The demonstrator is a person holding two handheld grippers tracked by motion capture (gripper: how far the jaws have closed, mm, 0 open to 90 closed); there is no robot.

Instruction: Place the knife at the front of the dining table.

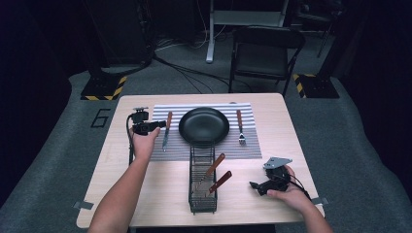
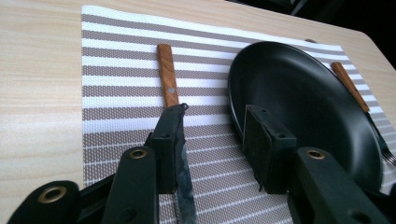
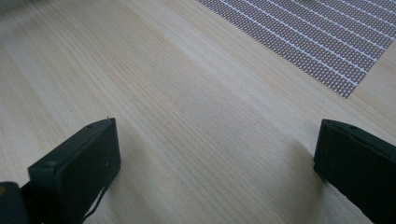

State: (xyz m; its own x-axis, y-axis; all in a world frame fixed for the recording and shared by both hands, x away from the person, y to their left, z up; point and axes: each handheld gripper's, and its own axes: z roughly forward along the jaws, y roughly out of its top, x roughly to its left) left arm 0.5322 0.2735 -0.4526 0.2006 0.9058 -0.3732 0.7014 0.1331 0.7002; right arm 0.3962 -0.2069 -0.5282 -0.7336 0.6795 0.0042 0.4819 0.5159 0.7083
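Observation:
A wood-handled knife (image 1: 166,130) lies on the striped placemat (image 1: 250,145), left of the empty black plate (image 1: 204,126). My left gripper (image 1: 156,124) hovers beside it, open. In the left gripper view the knife (image 2: 167,74) runs lengthwise, its blade passing by the left jaw, and neither pad of my left gripper (image 2: 215,121) presses on it. A wood-handled fork (image 1: 240,127) lies right of the plate (image 2: 303,98). My right gripper (image 1: 252,185) rests near the table's front right, held by a hand. In its own view the right gripper (image 3: 217,135) stands wide open over bare wood.
A black wire basket (image 1: 191,165) stands in front of the plate and holds two wood-handled utensils (image 1: 215,165). The fork (image 2: 348,84) lies beyond the plate's far rim. A corner of the placemat (image 3: 317,42) lies ahead of the right jaws. A folding chair (image 1: 265,53) stands behind the table.

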